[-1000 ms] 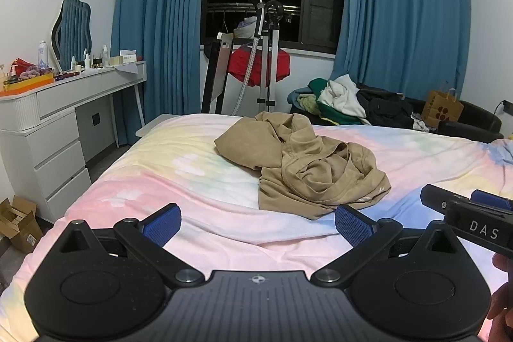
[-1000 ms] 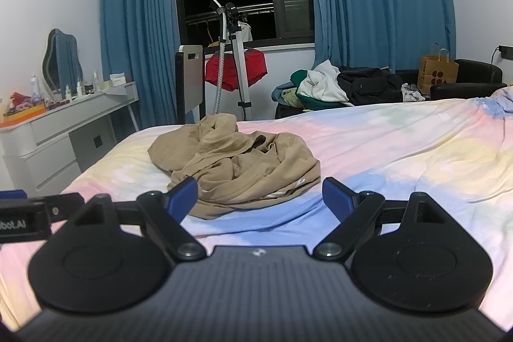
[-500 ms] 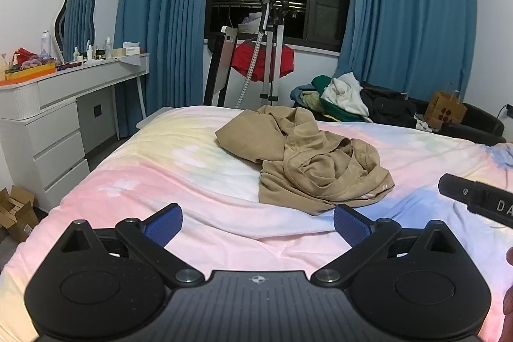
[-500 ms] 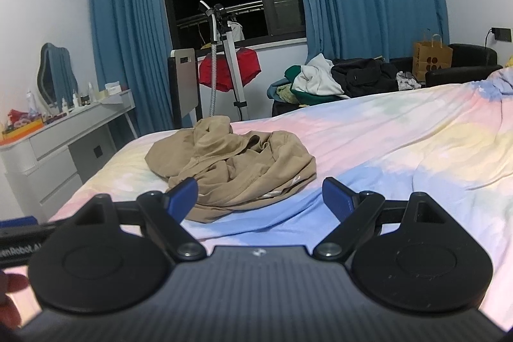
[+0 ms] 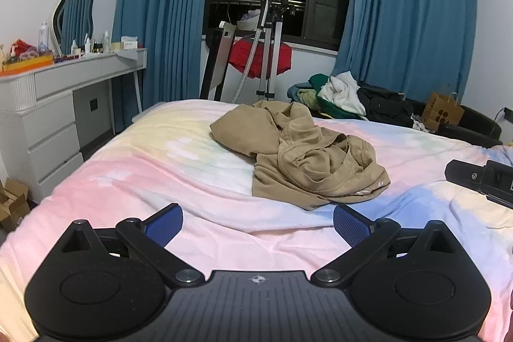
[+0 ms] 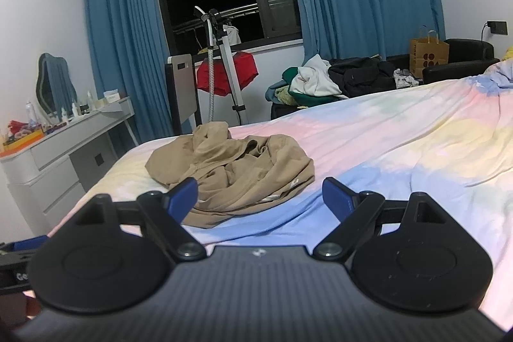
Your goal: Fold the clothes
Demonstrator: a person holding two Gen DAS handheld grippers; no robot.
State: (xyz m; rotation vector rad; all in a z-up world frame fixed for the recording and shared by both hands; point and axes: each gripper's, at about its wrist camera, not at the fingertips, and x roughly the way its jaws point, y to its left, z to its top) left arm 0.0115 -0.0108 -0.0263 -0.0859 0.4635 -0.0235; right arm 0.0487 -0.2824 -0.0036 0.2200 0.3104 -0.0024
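A crumpled tan garment lies in a heap on the pastel bedspread; the right wrist view shows the same tan garment ahead and a little left. My left gripper is open above the bed, short of the heap's near edge, nothing between its blue pads. My right gripper is open too, its left pad in front of the heap's near edge without gripping it. The other gripper's body shows at the right edge of the left view.
A white dresser with bottles and a mirror stands left of the bed. A garment steamer stand with a red cloth is by the window. A sofa piled with clothes and a paper bag sit behind the bed.
Both grippers have drifted slightly forward toward the tan heap, and the right view has tilted. The garment has not moved. Both stay open.
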